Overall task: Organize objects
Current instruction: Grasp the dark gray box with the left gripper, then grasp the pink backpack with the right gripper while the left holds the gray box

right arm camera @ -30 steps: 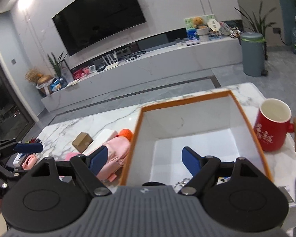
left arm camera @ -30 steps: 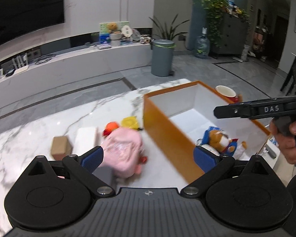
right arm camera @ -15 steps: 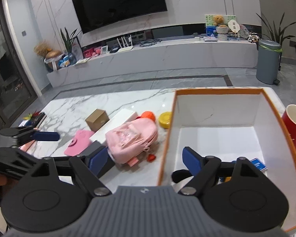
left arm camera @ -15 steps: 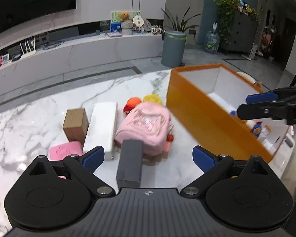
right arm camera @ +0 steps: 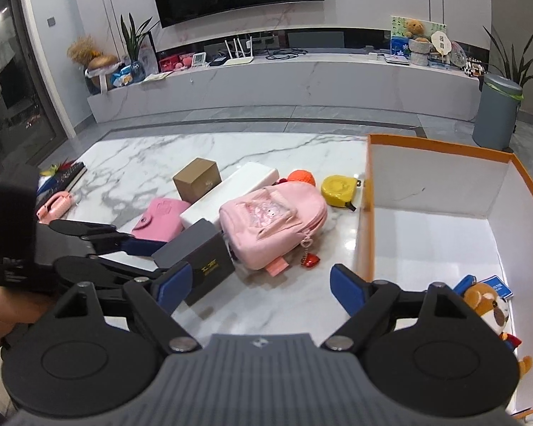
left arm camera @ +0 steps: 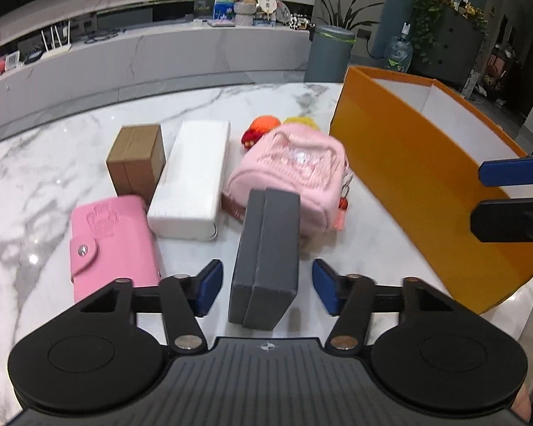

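Left gripper (left arm camera: pixel 266 289): held spread around the near end of the grey box, a gap seen on each side, no pad touching.
Right gripper (right arm camera: pixel 256 285): held spread above bare counter, nothing between its pads; the orange box wall is just right of it.
Grey box (left arm camera: pixel 266 259): laid on the counter lengthwise, its far end against the backpack.
Plush (right arm camera: pixel 486 305): seen lying in the near corner of the orange box, beside a blue card (right arm camera: pixel 495 285).
Wallet (left arm camera: pixel 113 245): pink, snap-flapped, laid flat just left of the grey box.
Backpack (left arm camera: pixel 291 170): small and pink, laid between the white box and the orange box; a red heart charm (right arm camera: pixel 308 262) is hung from its zip.
White box (left arm camera: pixel 192 177): long, laid flat, flanked by the wallet and backpack.
Brown box (left arm camera: pixel 135 163): placed touching the white box on its left.
Orange box (left arm camera: pixel 408 174): open-topped, white inside, set at the right of the counter.
Tape measure (right arm camera: pixel 338 186): yellow, placed near the orange box's far corner.
Orange ball (right arm camera: pixel 301 177): seen behind the backpack.
Counter (left arm camera: pixel 53 163): white marble with grey veins.
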